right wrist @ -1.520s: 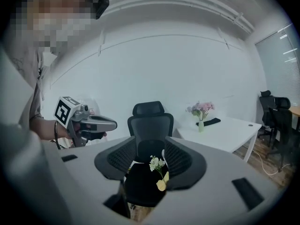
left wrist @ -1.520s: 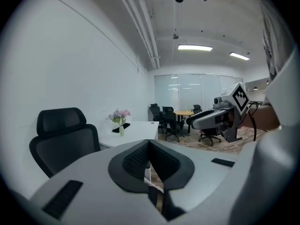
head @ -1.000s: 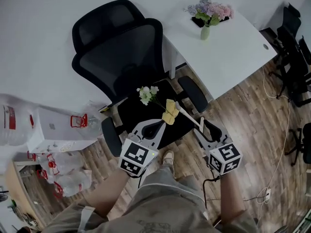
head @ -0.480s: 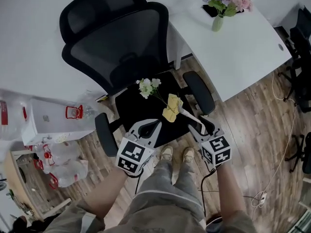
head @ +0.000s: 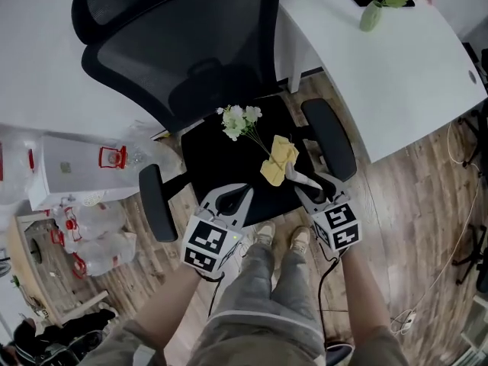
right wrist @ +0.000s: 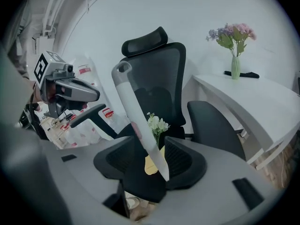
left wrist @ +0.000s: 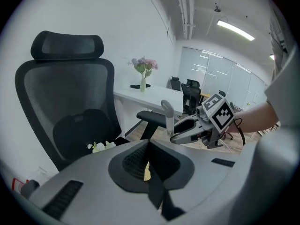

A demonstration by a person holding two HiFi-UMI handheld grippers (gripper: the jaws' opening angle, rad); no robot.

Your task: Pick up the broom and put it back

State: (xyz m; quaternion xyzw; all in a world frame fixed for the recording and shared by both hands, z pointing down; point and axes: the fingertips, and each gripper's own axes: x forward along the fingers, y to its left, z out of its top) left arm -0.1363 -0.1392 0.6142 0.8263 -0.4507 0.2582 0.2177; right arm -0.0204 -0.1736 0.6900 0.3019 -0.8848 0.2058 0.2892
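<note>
Over the last second we have moved in on the black office chair. The broom's white handle, which lay long and low across the front of the seat, now looks foreshortened from the head view and stands steeply in the right gripper view. We take that as the pick-up under way and the putting back still to come. The right gripper has its jaws clamped on the lower part of the handle, with the free end sticking up above them. The broom itself is over the right front of the seat, its yellow head just beside the stem of the white artificial flowers. We cannot tell whether the head has left the cushion. The left gripper hovers at the seat's front edge, jaws pressed together with nothing between them. The handle is smooth, rounded plastic with a hanging hole at its tip, and the head looks soft and folded. The backrest is open mesh, the cushion is matte fabric, and the floor is wood plank.
</note>
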